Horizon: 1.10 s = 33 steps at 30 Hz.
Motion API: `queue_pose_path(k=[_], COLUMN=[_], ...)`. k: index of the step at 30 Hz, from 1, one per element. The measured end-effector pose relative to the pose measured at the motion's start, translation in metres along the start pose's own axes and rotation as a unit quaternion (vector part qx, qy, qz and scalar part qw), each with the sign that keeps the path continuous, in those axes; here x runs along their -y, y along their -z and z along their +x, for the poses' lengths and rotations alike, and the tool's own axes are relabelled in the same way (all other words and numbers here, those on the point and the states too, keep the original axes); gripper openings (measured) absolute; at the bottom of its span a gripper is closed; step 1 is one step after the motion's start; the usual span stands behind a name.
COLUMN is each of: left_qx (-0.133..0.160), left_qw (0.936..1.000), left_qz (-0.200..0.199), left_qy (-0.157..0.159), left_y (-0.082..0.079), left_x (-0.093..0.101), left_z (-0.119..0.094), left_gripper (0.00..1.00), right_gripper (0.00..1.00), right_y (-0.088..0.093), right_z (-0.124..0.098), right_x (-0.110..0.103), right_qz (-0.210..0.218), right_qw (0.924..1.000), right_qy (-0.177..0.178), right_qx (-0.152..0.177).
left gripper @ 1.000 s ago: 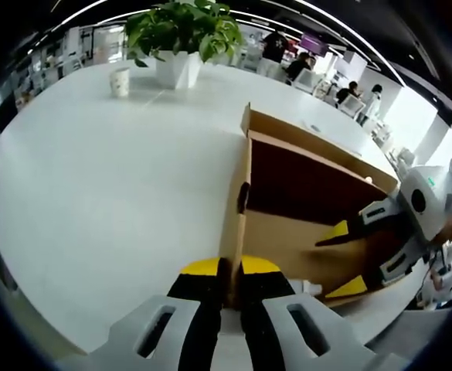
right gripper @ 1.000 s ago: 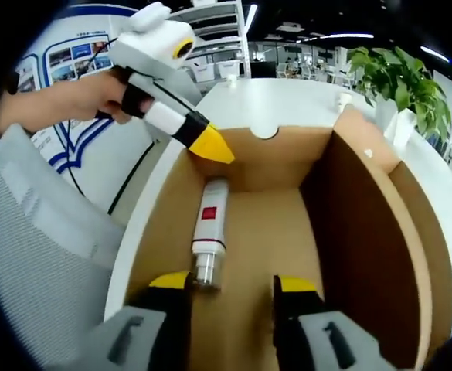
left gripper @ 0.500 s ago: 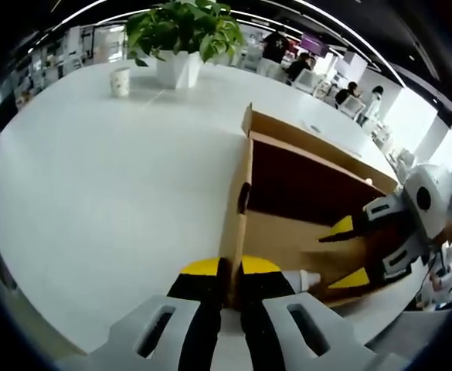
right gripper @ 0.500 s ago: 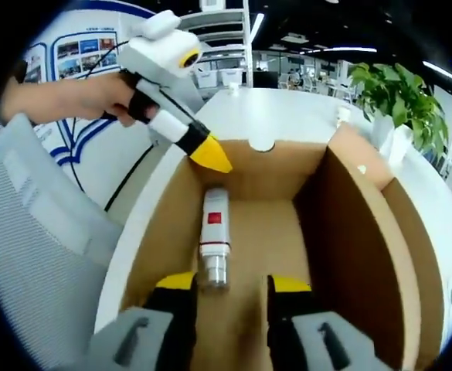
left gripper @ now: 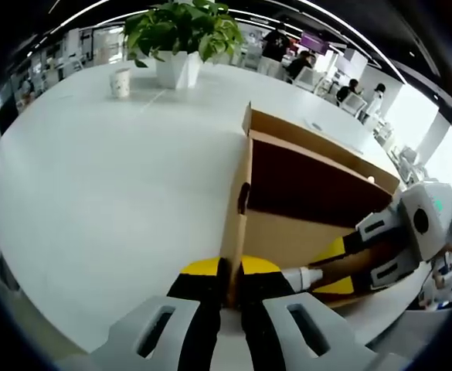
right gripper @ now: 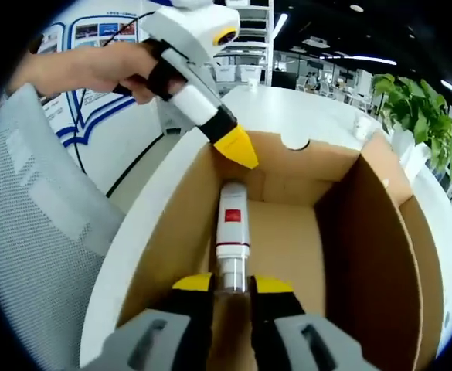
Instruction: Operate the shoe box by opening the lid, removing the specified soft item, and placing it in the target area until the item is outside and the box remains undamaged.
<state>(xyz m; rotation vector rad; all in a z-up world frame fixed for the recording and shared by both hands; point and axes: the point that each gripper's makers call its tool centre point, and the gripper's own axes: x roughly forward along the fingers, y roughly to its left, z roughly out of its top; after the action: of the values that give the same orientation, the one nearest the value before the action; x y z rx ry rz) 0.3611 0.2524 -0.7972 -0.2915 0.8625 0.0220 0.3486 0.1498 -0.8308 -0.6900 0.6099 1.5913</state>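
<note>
Lid stage done: the shoe box (right gripper: pixel 303 232) stands open, its lid (left gripper: pixel 318 137) folded back. Extraction just starting; placement in the target area is still to do.

Right gripper view, nearest first: the right gripper (right gripper: pixel 231 287) reaches down into the box, its jaws drawn close onto the capped end of the white tube (right gripper: pixel 231 228), apparently clamped on it. The tube lies lengthwise on the box floor, not yet lifted.

Beyond it, the left gripper (right gripper: pixel 237 147) has its jaws pinched together on the rim of the box's end wall, steadying the box; left gripper view confirms this (left gripper: pixel 231 272). A hand (right gripper: pixel 106 68) holds it from the left.

Box rests on the white tabletop (left gripper: pixel 110 178); potted plant (left gripper: pixel 181 35) stands at the far edge.
</note>
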Motion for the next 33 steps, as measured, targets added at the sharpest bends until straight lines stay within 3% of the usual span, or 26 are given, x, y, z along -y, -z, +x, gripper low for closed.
queue_pose_path(k=[10,16,18,24,30,33], left_qx=[-0.006,0.004,-0.011,-0.009,0.005,0.021], left_qw=[0.9998,0.9981,0.9956,0.992,0.9888,0.9822], left_qz=[0.012,0.062,0.093,0.125,0.149,0.187], left_qy=[-0.012,0.002,-0.002,0.012,0.014,0.006], left_y=[-0.001,-0.001,0.007,0.006,-0.008,-0.022], left_x=[-0.001,0.002,0.002,0.01,0.014,0.013], left_z=[0.003,0.005,0.006,0.001,-0.013,-0.026], left_gripper=[0.04,0.06,0.07,0.1,0.17,0.22], right_gripper=[0.13,0.13,0.13,0.13,0.13,0.13], right_y=[-0.015,-0.011,-0.007,0.002,0.008,0.008], right_z=[-0.037,-0.064,-0.073,-0.092,-0.111,-0.12], right_x=[0.007,0.009,0.01,0.015,0.016,0.012], right_qz=[0.014,0.033,0.035,0.056,0.083,0.089], right_qw=[0.9984,0.9955,0.9948,0.9912,0.9864,0.9851], right_qy=[0.04,0.072,0.082,0.105,0.127,0.129], right_qx=[0.037,0.052,0.049,0.056,0.065,0.07])
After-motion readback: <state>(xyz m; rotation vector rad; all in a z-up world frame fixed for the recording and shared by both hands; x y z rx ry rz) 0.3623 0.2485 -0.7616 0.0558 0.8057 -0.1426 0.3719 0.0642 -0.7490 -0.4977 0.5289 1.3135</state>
